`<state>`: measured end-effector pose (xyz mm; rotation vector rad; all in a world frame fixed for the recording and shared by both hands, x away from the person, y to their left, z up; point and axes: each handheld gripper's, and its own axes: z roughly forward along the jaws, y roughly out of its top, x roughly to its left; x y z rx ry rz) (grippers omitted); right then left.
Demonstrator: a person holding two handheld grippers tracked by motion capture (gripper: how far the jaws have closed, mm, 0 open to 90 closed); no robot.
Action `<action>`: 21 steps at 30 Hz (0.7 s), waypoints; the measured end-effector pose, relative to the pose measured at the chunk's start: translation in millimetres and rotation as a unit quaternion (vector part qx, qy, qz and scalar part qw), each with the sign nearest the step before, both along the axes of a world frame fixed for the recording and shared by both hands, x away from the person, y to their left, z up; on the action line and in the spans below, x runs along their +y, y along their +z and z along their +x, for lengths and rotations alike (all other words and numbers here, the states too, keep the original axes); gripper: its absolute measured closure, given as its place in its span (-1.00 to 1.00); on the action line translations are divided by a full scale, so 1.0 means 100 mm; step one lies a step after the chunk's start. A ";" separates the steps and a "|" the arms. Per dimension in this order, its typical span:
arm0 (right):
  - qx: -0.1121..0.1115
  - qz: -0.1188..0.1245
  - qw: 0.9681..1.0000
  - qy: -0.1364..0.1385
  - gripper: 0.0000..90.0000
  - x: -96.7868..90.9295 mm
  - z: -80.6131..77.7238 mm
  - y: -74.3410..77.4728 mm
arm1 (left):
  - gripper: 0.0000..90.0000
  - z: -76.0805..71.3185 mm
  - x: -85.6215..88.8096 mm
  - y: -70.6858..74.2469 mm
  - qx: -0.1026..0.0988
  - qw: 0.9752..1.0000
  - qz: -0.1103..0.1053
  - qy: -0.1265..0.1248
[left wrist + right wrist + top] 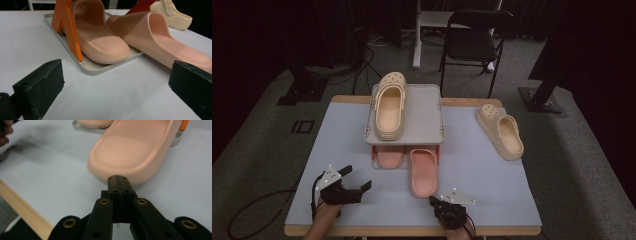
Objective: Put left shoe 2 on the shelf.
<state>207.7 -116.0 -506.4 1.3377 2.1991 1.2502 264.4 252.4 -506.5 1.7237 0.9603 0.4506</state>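
Pointing our right claw (432,201), jaws pressed together w/ nothing between, at the pink slide (423,171) just at its 12 o'clock on the tabletop (492,190); left claw (357,178) gapes wide, empty.

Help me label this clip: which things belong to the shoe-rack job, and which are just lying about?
In the job: pink foam slide sticking out of the rack; second pink slide on the lower shelf; grey two-tier shoe rack; shut right gripper.

Lying about: black folding chair; floor cables.
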 end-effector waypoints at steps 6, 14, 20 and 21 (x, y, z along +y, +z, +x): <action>0.007 0.000 1.000 0.005 1.00 0.06 0.02 -0.07 | -1.00 0.00 -0.01 0.01 -0.001 1.000 0.001 0.000; 0.007 0.005 1.000 -0.003 1.00 0.08 0.15 -0.07 | -1.00 0.00 -0.01 0.00 -0.001 1.000 0.003 0.000; 0.004 0.011 1.000 -0.015 1.00 0.08 0.30 -0.04 | -1.00 0.01 -0.01 -0.01 0.002 1.000 0.004 0.001; 0.004 0.009 1.000 -0.018 1.00 0.08 0.32 -0.04 | -1.00 0.01 -0.01 -0.01 0.001 1.000 0.004 0.000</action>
